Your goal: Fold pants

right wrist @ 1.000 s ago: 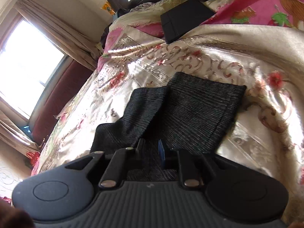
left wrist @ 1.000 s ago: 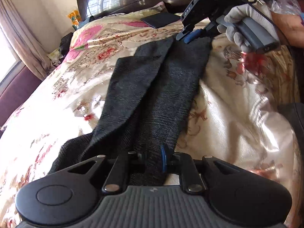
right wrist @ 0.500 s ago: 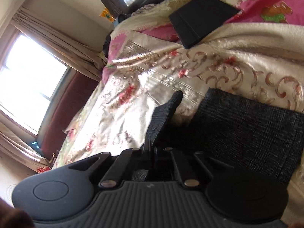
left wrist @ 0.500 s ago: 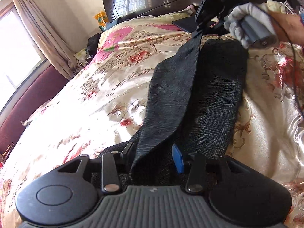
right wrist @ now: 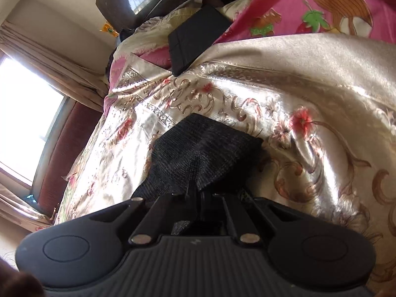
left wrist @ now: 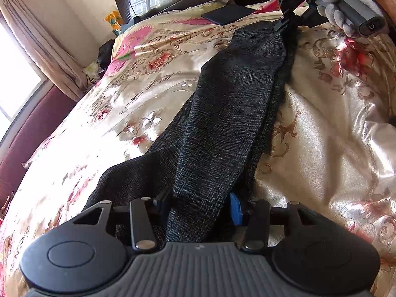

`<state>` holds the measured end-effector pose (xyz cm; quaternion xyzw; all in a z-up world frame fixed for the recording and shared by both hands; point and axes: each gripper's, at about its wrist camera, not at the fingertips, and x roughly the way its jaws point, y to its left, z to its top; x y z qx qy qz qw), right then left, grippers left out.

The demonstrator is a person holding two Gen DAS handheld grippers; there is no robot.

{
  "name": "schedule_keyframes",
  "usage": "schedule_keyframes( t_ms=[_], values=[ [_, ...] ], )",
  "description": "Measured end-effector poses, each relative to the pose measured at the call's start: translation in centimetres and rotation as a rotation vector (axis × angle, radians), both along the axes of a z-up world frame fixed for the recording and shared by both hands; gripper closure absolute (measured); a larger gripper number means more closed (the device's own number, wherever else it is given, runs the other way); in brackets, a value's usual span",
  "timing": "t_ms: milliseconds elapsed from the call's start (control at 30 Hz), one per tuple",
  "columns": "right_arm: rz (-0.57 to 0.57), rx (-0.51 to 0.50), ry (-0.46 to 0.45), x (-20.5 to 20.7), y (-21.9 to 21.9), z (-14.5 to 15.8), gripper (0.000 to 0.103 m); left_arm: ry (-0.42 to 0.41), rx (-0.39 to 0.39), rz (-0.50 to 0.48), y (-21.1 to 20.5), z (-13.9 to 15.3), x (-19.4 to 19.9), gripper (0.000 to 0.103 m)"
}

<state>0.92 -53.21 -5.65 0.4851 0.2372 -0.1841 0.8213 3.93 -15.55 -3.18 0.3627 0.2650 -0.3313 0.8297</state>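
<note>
In your left view, the lifted leg of the dark grey woven pants (left wrist: 230,113) now drapes over its mate on the floral satin bedspread (left wrist: 321,148); your left gripper (left wrist: 201,206) gapes around cloth. In your right view, the right gripper (right wrist: 198,198) pinches the hem tight, so the lengthwise fold looks nearly laid.

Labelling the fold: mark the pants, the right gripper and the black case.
pants (left wrist: 232,104), left wrist view, leg middle.
right gripper (left wrist: 284,22), left wrist view, fingertips.
black case (right wrist: 198,34), right wrist view, top face.

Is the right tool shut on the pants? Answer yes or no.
Yes: in the right wrist view the right tool has its fingers pressed together on a pinched edge of the dark pants.
</note>
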Motion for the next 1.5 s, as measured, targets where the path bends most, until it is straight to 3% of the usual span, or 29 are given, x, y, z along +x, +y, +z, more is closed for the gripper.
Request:
schedule_keyframes(
  t_ms=[100,300,400,500,533,600,767,800,867,1000,1167,1267,1400,1500],
  values=[
    [0.028,0.019,-0.049,2.1,0.2,1.9,0.098,-0.03,0.006,0.04,-0.1,0.5,1.5,0.042],
    [0.158,-0.022,-0.274,9.0,2.8,11.5,0.098,-0.114,-0.07,0.129,1.3,4.3,3.2,0.043],
    [0.214,-0.065,-0.462,9.2,4.4,17.0,0.098,-0.208,-0.118,0.168,2.7,6.8,2.9,0.043],
    [0.203,-0.113,-0.573,6.8,4.6,18.6,0.098,-0.299,-0.159,0.187,4.0,7.8,1.9,0.043],
    [0.188,-0.124,-0.558,6.0,4.4,18.0,0.098,-0.302,-0.171,0.184,4.2,7.6,1.5,0.043],
    [0.14,-0.118,-0.458,4.2,3.5,14.7,0.098,-0.231,-0.18,0.168,4.0,6.4,1.0,0.043],
    [-0.016,0.026,-0.07,-0.5,0.3,1.9,0.098,0.002,-0.038,-0.012,1.1,0.1,-2.5,0.043],
    [-0.025,0.049,-0.019,-1.2,0.1,0.1,0.098,-0.01,-0.01,-0.044,0.7,-0.6,-3.5,0.052],
    [-0.03,0.06,-0.007,-2.4,-0.1,-1.9,0.099,-0.069,0.037,-0.084,0.0,-1.1,-4.8,0.054],
    [-0.017,0.014,-0.035,-2.4,0.4,-1.1,0.098,-0.009,0.007,-0.064,-0.4,0.0,-3.6,0.052],
    [-0.022,-0.033,-0.031,-2.2,0.9,-1.0,0.098,0.002,0.008,-0.039,-0.4,-0.2,-3.0,0.052],
    [0.02,-0.123,-0.025,-0.7,1.2,0.3,0.098,-0.007,0.027,-0.053,-0.5,-0.4,-3.0,0.052],
    [0.07,-0.22,-0.142,0.8,1.6,4.0,0.098,-0.011,0.037,-0.054,-0.8,-0.4,-3.0,0.051],
    [0.068,-0.239,-0.079,1.3,1.3,3.1,0.098,-0.006,0.026,-0.05,-0.9,-0.4,-2.8,0.051]
  ],
)
